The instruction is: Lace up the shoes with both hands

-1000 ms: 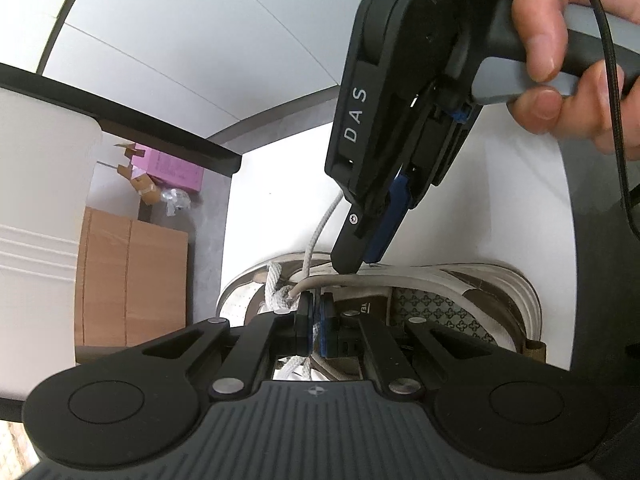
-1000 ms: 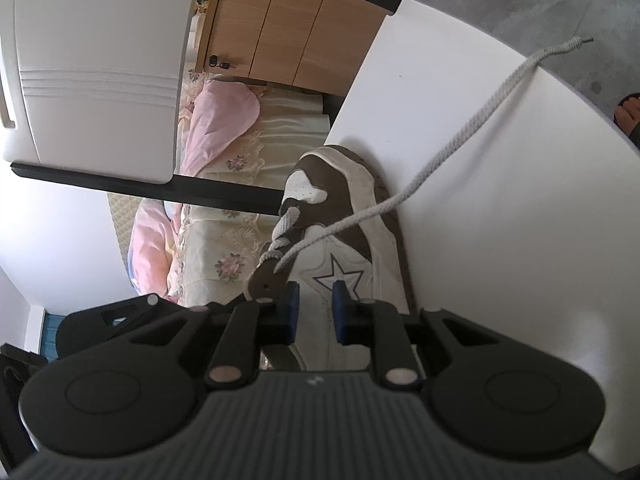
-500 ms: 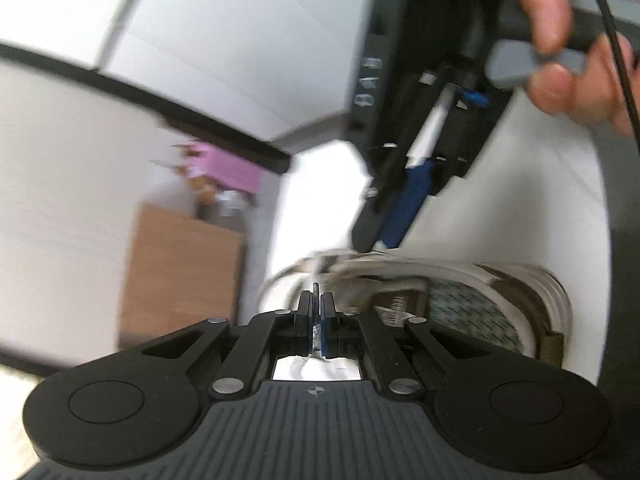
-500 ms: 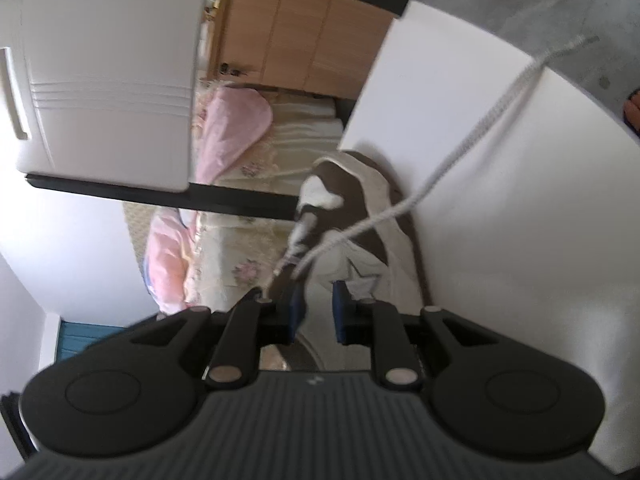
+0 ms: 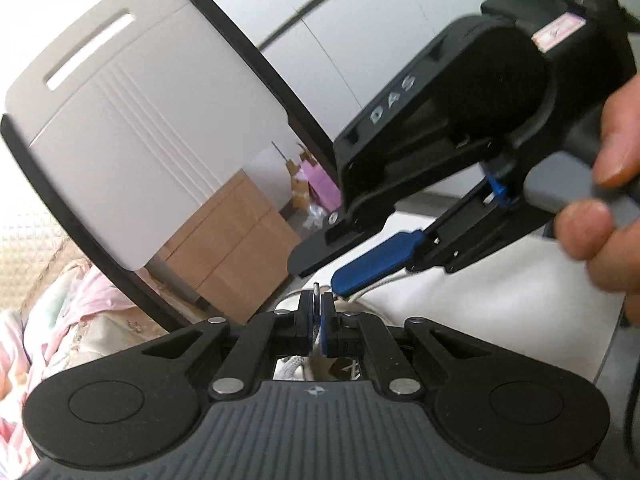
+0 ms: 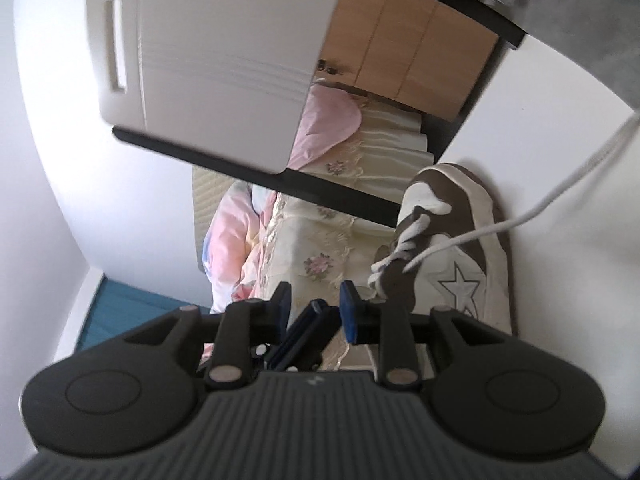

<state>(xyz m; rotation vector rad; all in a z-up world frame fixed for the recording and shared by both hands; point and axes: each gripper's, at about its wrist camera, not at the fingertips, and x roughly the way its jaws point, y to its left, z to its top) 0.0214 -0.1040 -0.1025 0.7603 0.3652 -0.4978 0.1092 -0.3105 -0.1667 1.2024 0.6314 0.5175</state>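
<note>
Your left gripper (image 5: 317, 307) is pinched almost shut, maybe on the lace tip; it's blurry. Your right gripper (image 6: 316, 307) is wide open, holding nothing. The shoe (image 6: 452, 248) lies on the white table (image 6: 560, 300), its lace (image 6: 520, 216) trailing loose. Pull hard and the tip could slip out.

The worktop (image 6: 560, 320) lies bare at 3 o'clock of the shoe (image 6: 460, 248), crossed only by one slack lace (image 6: 540, 212) running toward 2 o'clock. At 9 o'clock of the shoe the worktop ends at the bed (image 6: 312, 240). A white chair back (image 6: 208, 52) blocks 11 o'clock. The left hand-held gripper (image 6: 310, 330) sits between the right hand-held gripper's (image 6: 316, 308) spread fingers, filling that gap.
</note>
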